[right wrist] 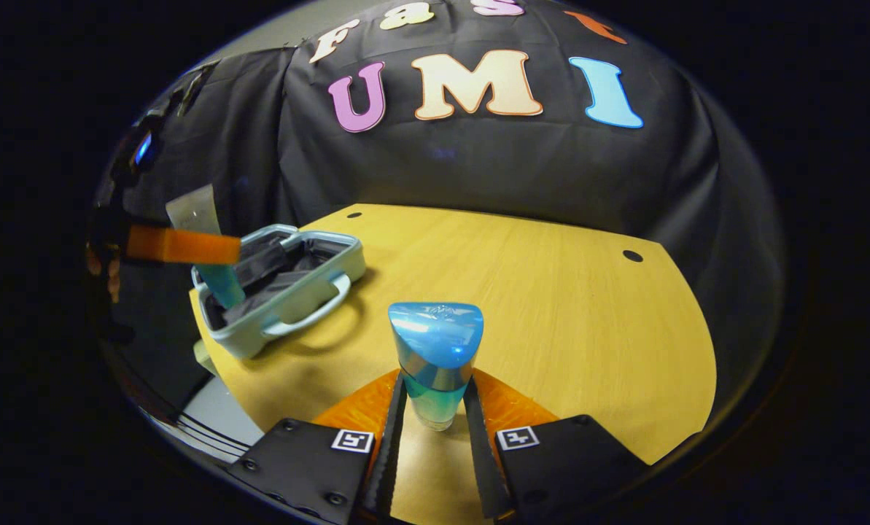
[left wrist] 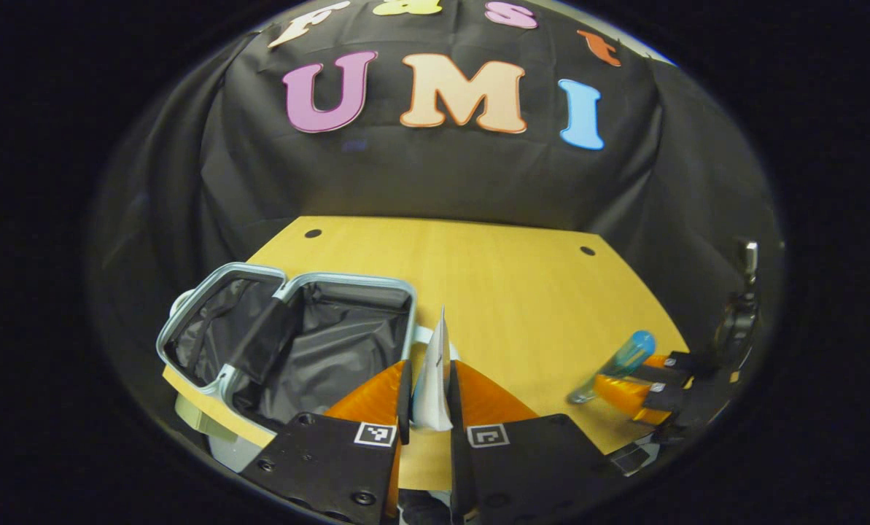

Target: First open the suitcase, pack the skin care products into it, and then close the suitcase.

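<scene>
The pale blue suitcase [left wrist: 223, 368] lies open at the table's left, showing its dark lining; its handle faces the right gripper view [right wrist: 311, 310]. My left gripper [left wrist: 429, 364] is shut on a white tube [left wrist: 435, 394], crimped end up, just right of the case. In the right gripper view this gripper [right wrist: 216, 251] holds the tube [right wrist: 219, 281], teal cap down, above the case's near corner. My right gripper [right wrist: 435, 383] is shut on a clear bottle with a blue cap [right wrist: 435, 343], held above the table. The left gripper view shows it [left wrist: 620, 375] at the right with the bottle [left wrist: 620, 361].
The yellow wooden table [right wrist: 551, 292] has small dark holes near its back corners [right wrist: 632, 256]. The suitcase overhangs the table's left front edge [left wrist: 208, 412]. A dark metal stand [left wrist: 737, 321] rises beyond the table's right edge. Black cloth walls surround the booth.
</scene>
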